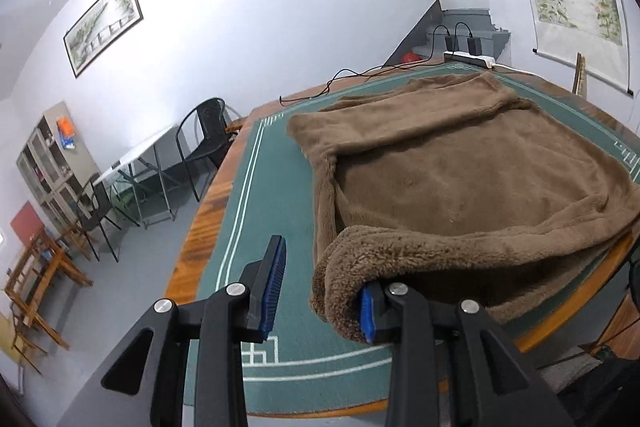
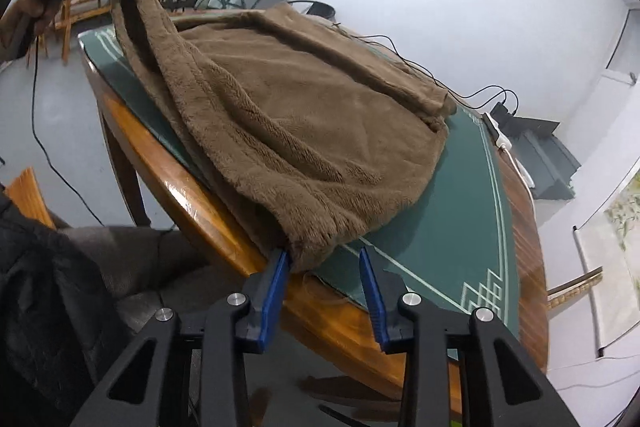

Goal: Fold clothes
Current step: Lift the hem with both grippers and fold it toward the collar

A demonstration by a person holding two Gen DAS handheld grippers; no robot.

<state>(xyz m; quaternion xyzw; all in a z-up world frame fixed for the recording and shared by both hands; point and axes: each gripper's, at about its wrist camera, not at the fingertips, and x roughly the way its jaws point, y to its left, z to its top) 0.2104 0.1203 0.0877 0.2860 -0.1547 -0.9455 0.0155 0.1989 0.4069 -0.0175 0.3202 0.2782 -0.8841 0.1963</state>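
Brown fleece garment [image 1: 460, 171] spread on the green mat [image 1: 276, 195] of a wooden counter [image 1: 200, 223], its near hem reaching the counter's front edge. Left tool [image 1: 320, 287]: jaws wide apart; the garment's rolled corner drapes over the right finger [image 1: 368, 315], while the left finger [image 1: 276, 283] stands clear above the mat. Nothing is pinched between the two. In the right wrist view this corner hangs lifted above the counter's far left end. Right tool [image 2: 324, 287]: jaws parted at the front edge; the left pad [image 2: 276, 291] touches the garment's lower corner [image 2: 296, 247], the right pad [image 2: 372, 295] stands apart over the mat. Power strip [image 1: 470, 59] and cables [image 1: 344, 75] lie at the far edge.
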